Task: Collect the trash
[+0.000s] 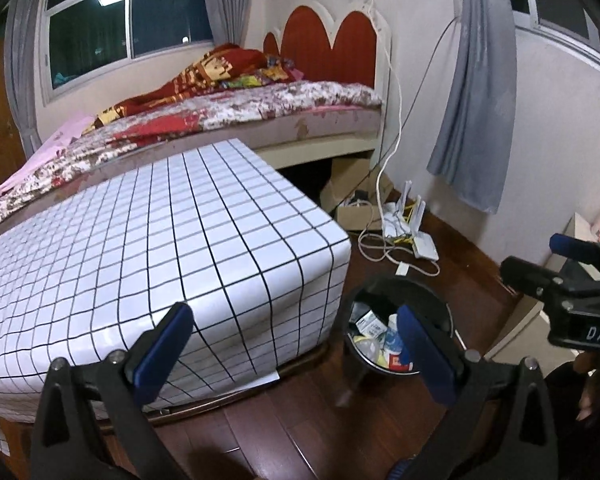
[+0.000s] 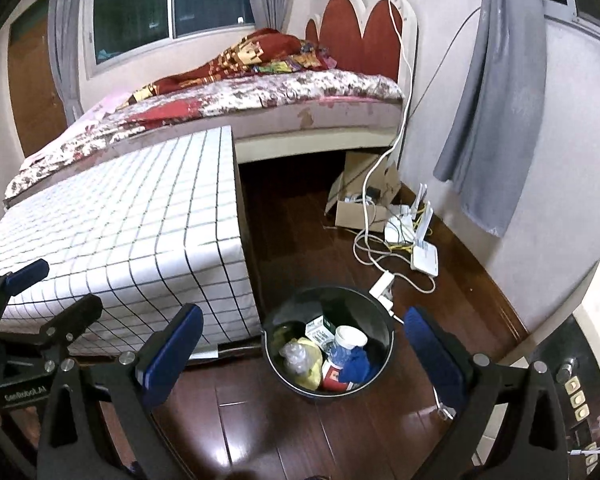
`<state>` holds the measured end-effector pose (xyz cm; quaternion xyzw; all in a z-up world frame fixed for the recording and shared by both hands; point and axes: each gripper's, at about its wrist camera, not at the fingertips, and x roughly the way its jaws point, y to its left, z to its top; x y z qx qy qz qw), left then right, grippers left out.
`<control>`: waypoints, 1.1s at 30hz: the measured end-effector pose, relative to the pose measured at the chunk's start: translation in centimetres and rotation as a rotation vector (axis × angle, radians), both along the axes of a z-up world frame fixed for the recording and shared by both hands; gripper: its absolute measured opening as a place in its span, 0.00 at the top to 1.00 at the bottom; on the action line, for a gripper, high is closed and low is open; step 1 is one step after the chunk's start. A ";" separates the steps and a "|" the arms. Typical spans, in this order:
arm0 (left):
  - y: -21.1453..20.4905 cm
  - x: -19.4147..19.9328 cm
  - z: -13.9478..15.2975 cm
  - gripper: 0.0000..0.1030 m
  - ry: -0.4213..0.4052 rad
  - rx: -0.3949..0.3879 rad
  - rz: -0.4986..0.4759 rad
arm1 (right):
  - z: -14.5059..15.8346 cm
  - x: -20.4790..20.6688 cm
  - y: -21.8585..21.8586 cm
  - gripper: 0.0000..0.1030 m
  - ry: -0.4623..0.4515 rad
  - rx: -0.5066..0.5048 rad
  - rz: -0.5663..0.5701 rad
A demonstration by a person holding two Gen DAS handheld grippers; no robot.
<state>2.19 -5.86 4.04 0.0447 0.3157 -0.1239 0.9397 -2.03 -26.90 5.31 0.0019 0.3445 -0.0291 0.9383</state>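
The big bed [image 2: 260, 92] sits by the window. In front of it is a checkered surface [image 2: 132, 232] with nothing on top. A black trash bin [image 2: 328, 344] stands on the wood floor [image 2: 300, 216] beside it, close enough to drop things in. It holds a paper cup [image 2: 350, 338], a small box [image 2: 320, 330] and wrappers. Both the left tongs [image 1: 296, 344] and right tongs [image 2: 304, 344] are wide apart and hold nothing.

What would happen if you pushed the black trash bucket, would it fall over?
Probably it slides: the black trash bucket sits low and wide on a glossy wood floor. It likely feels light, holding a paper cup and wrappers.
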 end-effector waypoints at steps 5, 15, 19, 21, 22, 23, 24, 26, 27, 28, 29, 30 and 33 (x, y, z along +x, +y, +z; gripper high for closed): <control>0.1 -1.3 1.6 0.01 -0.036 -0.012 -0.010 | 1.9 -1.6 0.9 0.01 -0.036 -0.018 0.000; 1.7 -4.7 4.6 0.01 -0.109 -0.035 0.014 | 4.8 -5.5 2.9 0.01 -0.091 -0.019 0.037; 2.3 -5.9 5.4 0.01 -0.139 -0.032 0.022 | 5.9 -6.7 3.2 0.01 -0.125 -0.021 0.046; 2.2 -6.1 5.8 0.01 -0.155 -0.029 0.017 | 6.4 -7.2 3.1 0.01 -0.144 -0.025 0.038; 2.1 -6.3 6.0 0.01 -0.160 -0.024 0.015 | 6.6 -7.4 3.0 0.01 -0.151 -0.023 0.035; 2.0 -6.4 6.1 0.01 -0.167 -0.019 0.014 | 6.8 -7.5 2.8 0.01 -0.155 -0.019 0.031; 1.9 -6.4 6.3 0.01 -0.174 -0.017 0.012 | 6.9 -7.6 2.7 0.01 -0.158 -0.017 0.029; 1.7 -6.4 6.5 0.01 -0.182 -0.017 0.006 | 7.0 -7.6 2.5 0.01 -0.163 -0.014 0.026; 1.6 -6.4 6.5 0.01 -0.182 -0.018 0.002 | 7.1 -7.7 2.4 0.01 -0.163 -0.013 0.024; 1.5 -6.4 6.5 0.01 -0.183 -0.018 -0.002 | 7.1 -7.7 2.4 0.01 -0.163 -0.013 0.023; 1.4 -6.4 6.5 0.01 -0.185 -0.019 -0.007 | 7.1 -7.7 2.3 0.01 -0.163 -0.011 0.020; 1.3 -6.5 6.5 0.01 -0.187 -0.019 -0.012 | 7.1 -7.7 2.1 0.01 -0.163 -0.010 0.020; 1.0 -6.5 6.5 0.01 -0.190 -0.015 -0.018 | 7.1 -7.9 2.0 0.01 -0.166 -0.009 0.015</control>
